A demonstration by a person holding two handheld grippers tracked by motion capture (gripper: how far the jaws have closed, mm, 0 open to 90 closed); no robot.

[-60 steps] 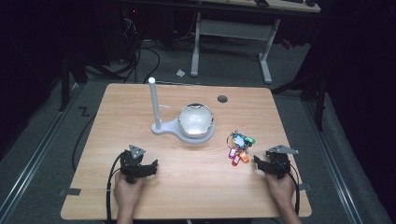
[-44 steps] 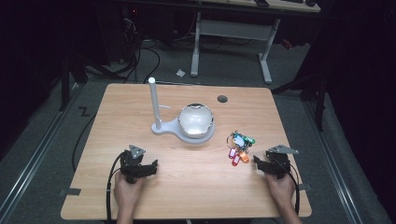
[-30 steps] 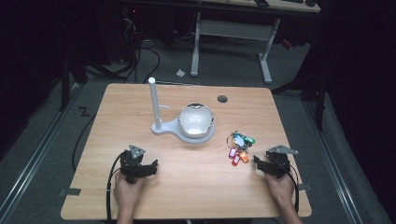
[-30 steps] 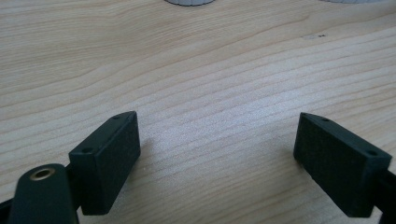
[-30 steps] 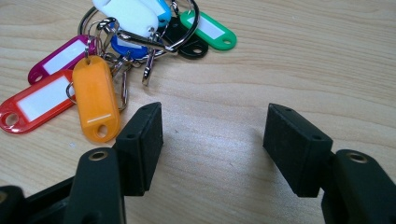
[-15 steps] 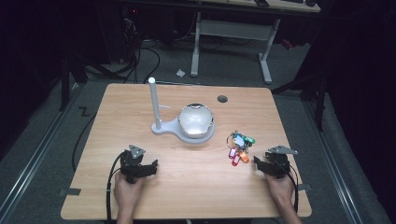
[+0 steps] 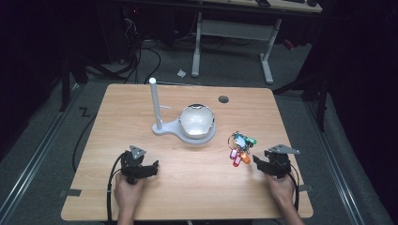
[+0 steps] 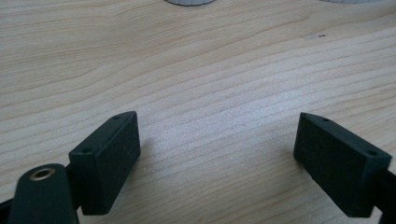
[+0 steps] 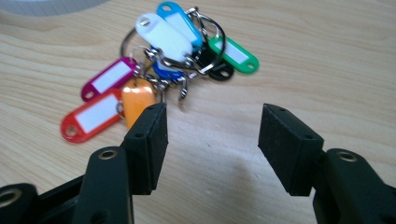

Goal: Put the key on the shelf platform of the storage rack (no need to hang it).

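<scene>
1. Table point(image 7: 141, 108): light wood top, person's hands come in at 6 o'clock.
2. White stand point(image 7: 185, 123): upright post plus round dish, near table centre, toward 12 o'clock from both hands. Untouched.
3. Left gripper point(image 7: 149, 167): resting low at 7 o'clock, jaws wide apart, bare wood between them point(image 8: 217, 140). Idle.
4. Right gripper point(image 9: 212, 140): at 4 o'clock, jaws have just been closing a little but stand wide, nothing between them.
5. Bunch of key tags point(image 9: 159, 70): flat on the table, just ahead of the right gripper, at its 11 o'clock; also point(image 7: 240, 147).
6. Step: looks like the approach to pick up the tags. Next move likely needs a short advance, then closing on the ring or a tag.
</scene>
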